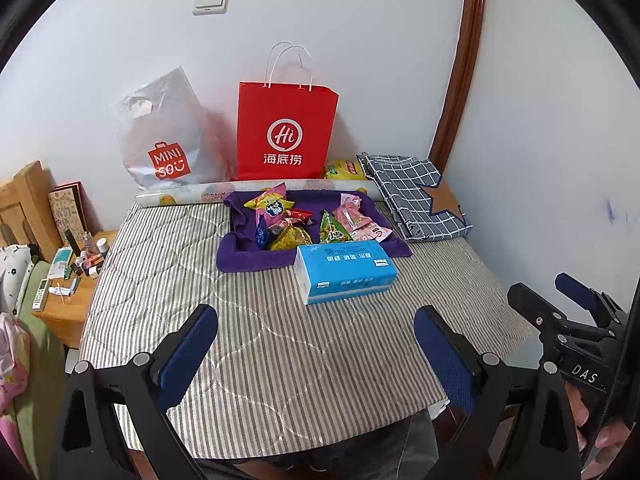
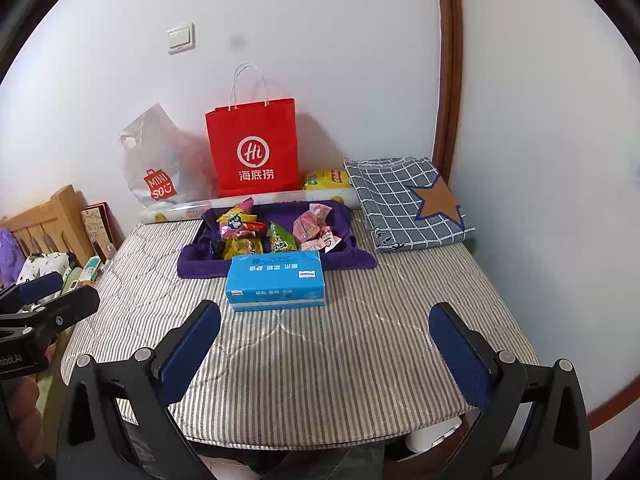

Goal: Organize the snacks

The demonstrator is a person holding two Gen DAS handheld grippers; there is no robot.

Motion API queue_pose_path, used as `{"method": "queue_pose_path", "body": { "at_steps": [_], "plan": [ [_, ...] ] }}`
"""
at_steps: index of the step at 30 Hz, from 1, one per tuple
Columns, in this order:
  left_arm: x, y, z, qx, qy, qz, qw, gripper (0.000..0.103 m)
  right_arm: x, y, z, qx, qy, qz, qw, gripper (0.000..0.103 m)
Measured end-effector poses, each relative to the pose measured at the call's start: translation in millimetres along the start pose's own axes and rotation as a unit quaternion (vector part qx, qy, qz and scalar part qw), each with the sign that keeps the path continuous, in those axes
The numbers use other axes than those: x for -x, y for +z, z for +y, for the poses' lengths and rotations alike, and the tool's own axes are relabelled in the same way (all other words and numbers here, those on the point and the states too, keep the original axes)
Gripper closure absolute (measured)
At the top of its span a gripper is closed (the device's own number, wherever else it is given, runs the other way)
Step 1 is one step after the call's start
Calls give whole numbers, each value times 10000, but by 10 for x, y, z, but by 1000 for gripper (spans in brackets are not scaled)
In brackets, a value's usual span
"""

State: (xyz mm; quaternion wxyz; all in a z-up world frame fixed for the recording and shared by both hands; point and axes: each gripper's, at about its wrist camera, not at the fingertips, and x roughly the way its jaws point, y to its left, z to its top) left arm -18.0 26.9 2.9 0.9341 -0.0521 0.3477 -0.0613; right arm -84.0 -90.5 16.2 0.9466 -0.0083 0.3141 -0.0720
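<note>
Toward the far edge of the striped table point(image 1: 200, 280) we find the snacks point(image 1: 304, 220): a loose heap of small bright packets lying in a shallow purple cloth tray point(image 1: 240, 256), which sits centrally against a long printed roll point(image 1: 180, 196) along the back edge. A blue tissue pack point(image 1: 344, 270) lies just in front of the tray, touching or slightly overlapping its near rim, its long axis running left to right. Both grippers hover above the near edge, well apart from the snacks. Our left gripper point(image 1: 316, 356) has its jaws spread wide and empty; our right gripper point(image 2: 324, 354) is likewise wide and empty. The heap lies straight ahead of both sets of jaws, slightly left of centre in the right wrist view; neither hand appears clearly nearer. We judge that any reach must pass over or around the tissue pack, which stands between jaws and tray. Behind the roll, against the white wall, stand a red paper bag point(image 1: 286, 132) and a translucent plastic bag point(image 1: 164, 140), with a yellow packet point(image 1: 346, 170) beside the red bag. A folded checked cloth point(image 1: 416, 196) with a brown star occupies the far right corner. Left of the table we see a wooden bedside stand point(image 1: 68, 304) crowded with small items
</note>
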Motion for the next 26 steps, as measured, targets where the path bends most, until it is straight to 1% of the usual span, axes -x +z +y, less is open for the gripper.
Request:
{"method": "queue_pose_path", "body": {
  "at_steps": [24,26],
  "plan": [
    [6,-19,-50,-41,-36,-1,10000,4,61,-5,-57,-48,9,-50,10000,0],
    [20,-23,-57,-73,-29,-74,9999,4,63,-11,-61,-44,13,-53,10000,0]
  ]
}}
